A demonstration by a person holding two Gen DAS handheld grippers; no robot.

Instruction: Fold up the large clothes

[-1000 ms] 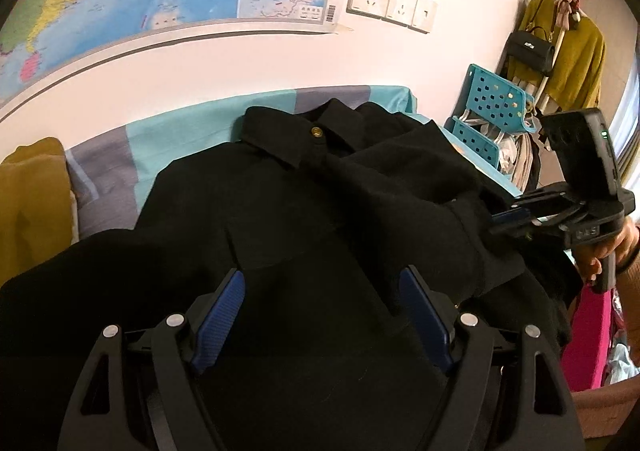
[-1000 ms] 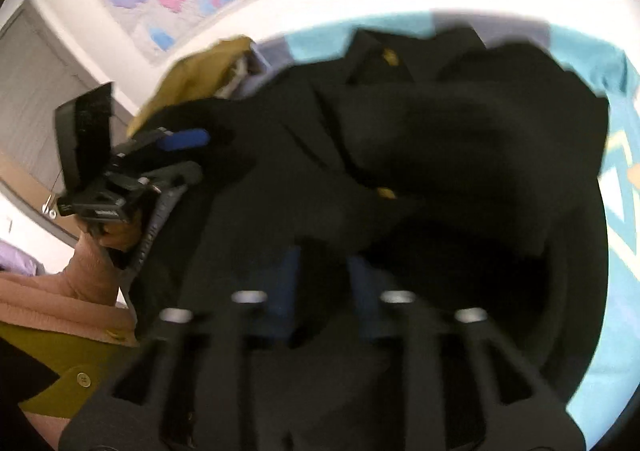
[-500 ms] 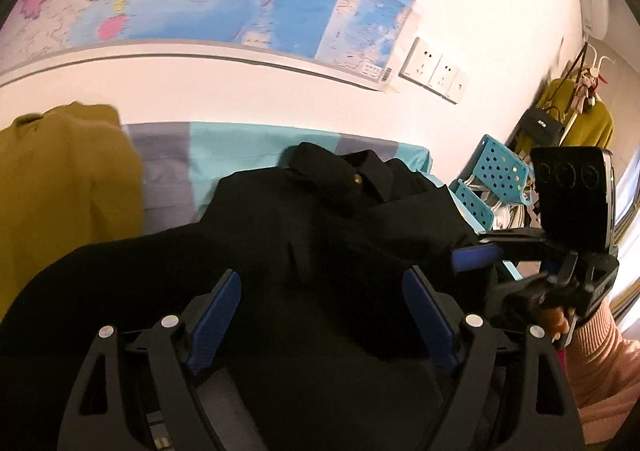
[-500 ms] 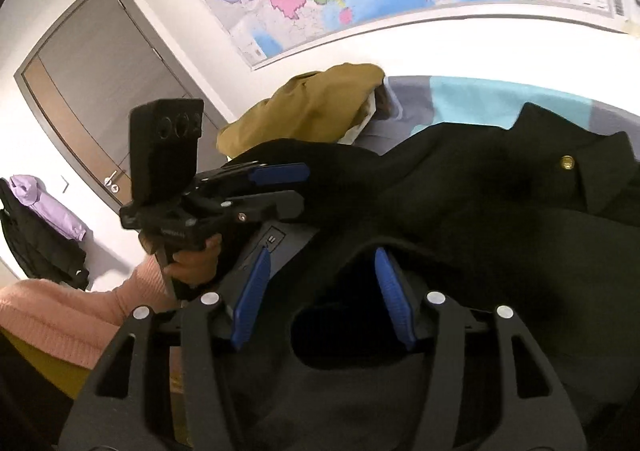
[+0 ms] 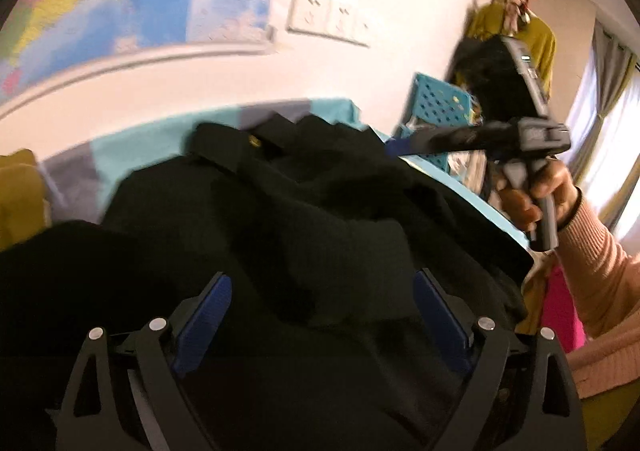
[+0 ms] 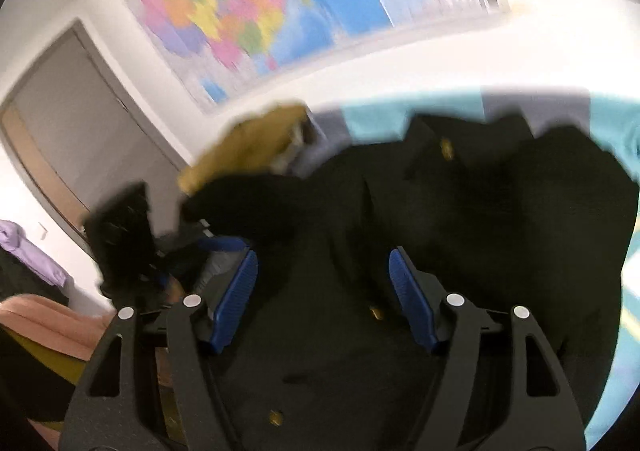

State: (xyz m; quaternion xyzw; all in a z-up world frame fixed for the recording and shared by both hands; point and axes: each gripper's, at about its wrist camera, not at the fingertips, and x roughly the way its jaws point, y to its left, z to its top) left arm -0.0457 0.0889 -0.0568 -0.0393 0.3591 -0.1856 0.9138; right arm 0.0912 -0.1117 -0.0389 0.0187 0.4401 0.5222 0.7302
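The black coat [image 5: 280,219] lies spread, collar up, on a teal and grey bedsheet [image 5: 132,147] below a wall map [image 6: 248,11]; the left gripper [image 5: 320,315] hangs above its lower part, jaws wide and opening, pads clear of the cloth; the right gripper [image 6: 324,287] is over the coat too, jaws apart and opening, gripping nothing; a mustard garment [image 6: 248,147] sits beside the coat's shoulder; a teal basket [image 5: 440,107] stands past the bed

The person is wearing a ribbed pink sleeve [image 5: 592,275]. Each gripper [image 5: 320,315] is showing black arms, blue ribbed pads [image 6: 236,291] and silver screws.
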